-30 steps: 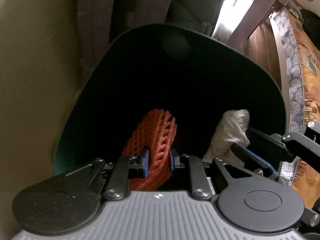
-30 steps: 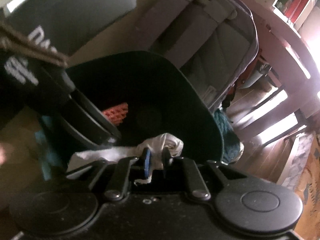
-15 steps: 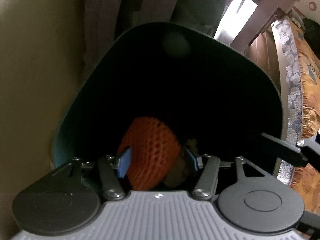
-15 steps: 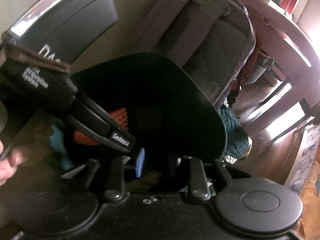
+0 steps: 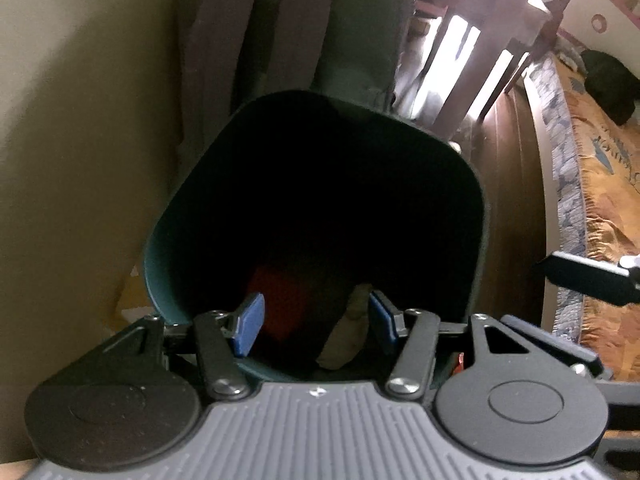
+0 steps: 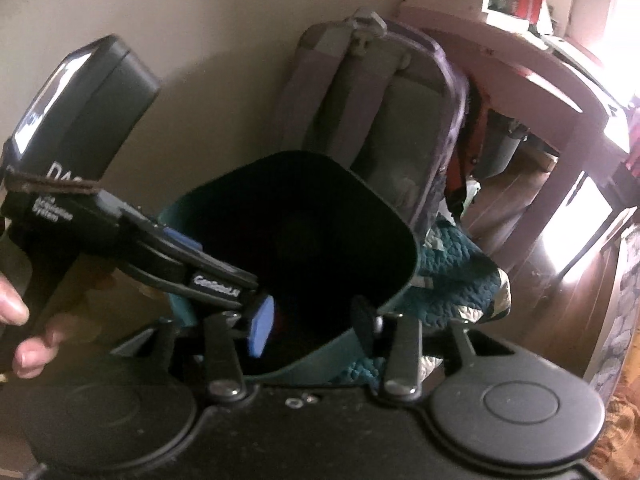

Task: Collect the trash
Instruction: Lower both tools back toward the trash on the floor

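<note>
A dark green trash bin (image 5: 168, 216) stands by the wall; it also shows in the right wrist view (image 6: 408, 248). Deep inside it lie an orange foam net (image 5: 276, 300) and a crumpled white tissue (image 5: 344, 340), both dim. My left gripper (image 5: 316, 320) is open and empty, just above the bin's near rim. My right gripper (image 6: 312, 320) is open and empty over the bin's near right rim. The left gripper's body (image 6: 80, 208), held by a hand, crosses the left of the right wrist view.
A grey and purple backpack (image 6: 384, 112) leans on the beige wall behind the bin. A teal quilted cloth (image 6: 456, 276) lies right of the bin. A wooden table's legs (image 5: 472, 64) and a patterned rug (image 5: 600, 208) are to the right.
Both grippers opened and let go: the orange net and the white tissue dropped into the bin. Both grippers then rose and pulled back from the bin.
</note>
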`<state>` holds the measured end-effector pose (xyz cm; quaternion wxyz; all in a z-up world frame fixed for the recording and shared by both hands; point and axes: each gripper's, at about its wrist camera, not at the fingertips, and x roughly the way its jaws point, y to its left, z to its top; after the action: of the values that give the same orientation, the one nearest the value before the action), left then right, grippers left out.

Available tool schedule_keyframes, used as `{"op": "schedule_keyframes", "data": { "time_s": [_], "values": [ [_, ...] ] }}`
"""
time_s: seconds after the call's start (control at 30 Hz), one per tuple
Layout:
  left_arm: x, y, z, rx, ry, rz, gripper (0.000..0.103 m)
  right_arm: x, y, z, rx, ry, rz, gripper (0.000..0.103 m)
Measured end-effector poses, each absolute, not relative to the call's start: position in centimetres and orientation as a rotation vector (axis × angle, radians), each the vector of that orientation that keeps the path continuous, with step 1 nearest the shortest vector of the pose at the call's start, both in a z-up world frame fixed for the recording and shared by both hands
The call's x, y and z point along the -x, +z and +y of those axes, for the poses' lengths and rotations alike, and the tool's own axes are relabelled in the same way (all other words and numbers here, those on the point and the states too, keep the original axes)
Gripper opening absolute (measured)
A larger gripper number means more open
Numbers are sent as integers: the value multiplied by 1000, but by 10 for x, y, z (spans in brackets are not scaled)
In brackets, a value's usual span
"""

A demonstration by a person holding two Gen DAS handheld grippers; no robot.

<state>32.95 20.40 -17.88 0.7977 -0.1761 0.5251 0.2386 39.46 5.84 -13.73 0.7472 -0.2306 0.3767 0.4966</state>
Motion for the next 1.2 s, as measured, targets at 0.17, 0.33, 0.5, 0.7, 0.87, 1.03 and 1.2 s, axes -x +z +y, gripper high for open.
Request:
{"op": "schedule_keyframes", "data": {
  "time_s": [0.17,0.33,0.5,0.7,0.87,1.03,1.2],
  "values": [
    [-318,-154,173,343,496,1074,56,-390,-117,20,431,1073,791,51],
    [-312,-139,130,308,454,1039,56,-388,-103,-30,357,1041,768,61],
    [-313,-147,84,298,373,1037,57,-386,-104,-87,325,966,759,63],
    [-325,-168,29,285,260,1059,70,-396,-125,-160,257,872,792,71],
    [-334,-193,-3,274,220,1080,77,-406,-156,-220,195,755,835,78],
    [-347,-226,-29,284,188,1090,80,-413,-195,-267,168,673,882,85],
    [-364,-276,-54,260,171,1116,80,-420,-244,-296,156,626,933,96]
  ]
}}
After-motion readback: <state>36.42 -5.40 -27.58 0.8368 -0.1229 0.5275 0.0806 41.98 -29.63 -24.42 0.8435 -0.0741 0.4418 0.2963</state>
